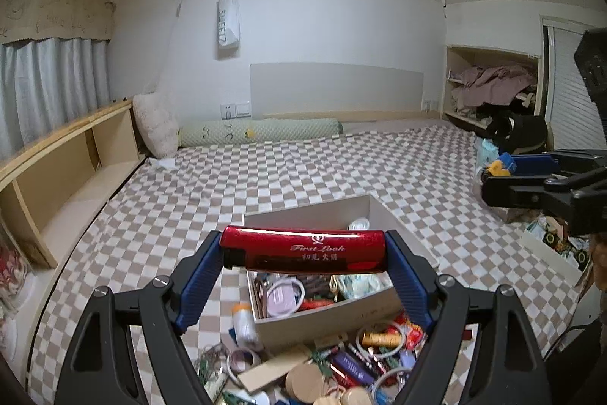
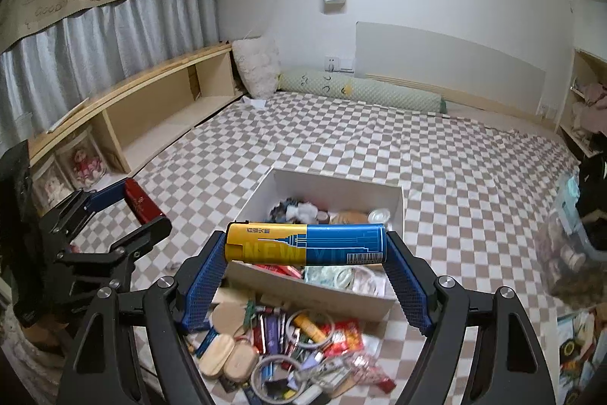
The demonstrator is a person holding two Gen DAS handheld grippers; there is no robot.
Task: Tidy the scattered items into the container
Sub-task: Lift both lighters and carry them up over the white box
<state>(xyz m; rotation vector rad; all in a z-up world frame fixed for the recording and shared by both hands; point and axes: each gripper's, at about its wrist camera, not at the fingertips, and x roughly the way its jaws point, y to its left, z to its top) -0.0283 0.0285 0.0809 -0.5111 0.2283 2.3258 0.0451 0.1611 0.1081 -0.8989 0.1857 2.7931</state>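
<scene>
My jaws hold a red lighter (image 1: pixel 303 250) and a blue-yellow lighter (image 2: pixel 305 244) above the part-filled box (image 2: pixel 394 200); pile (image 2: pixel 296 348) remains.

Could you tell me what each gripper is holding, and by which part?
Left gripper: red lighter, clamped end to end. Right gripper: yellow-and-blue lighter, also by its two ends.

This is a bedroom in a home, with a big bed (image 2: pixel 379 147) under a checkered blanket, a fluffy pillow (image 2: pixel 256 67) and long green cushion (image 2: pixel 360 90) at the far wall, and curtains (image 2: pixel 95 40) on the left.
</scene>
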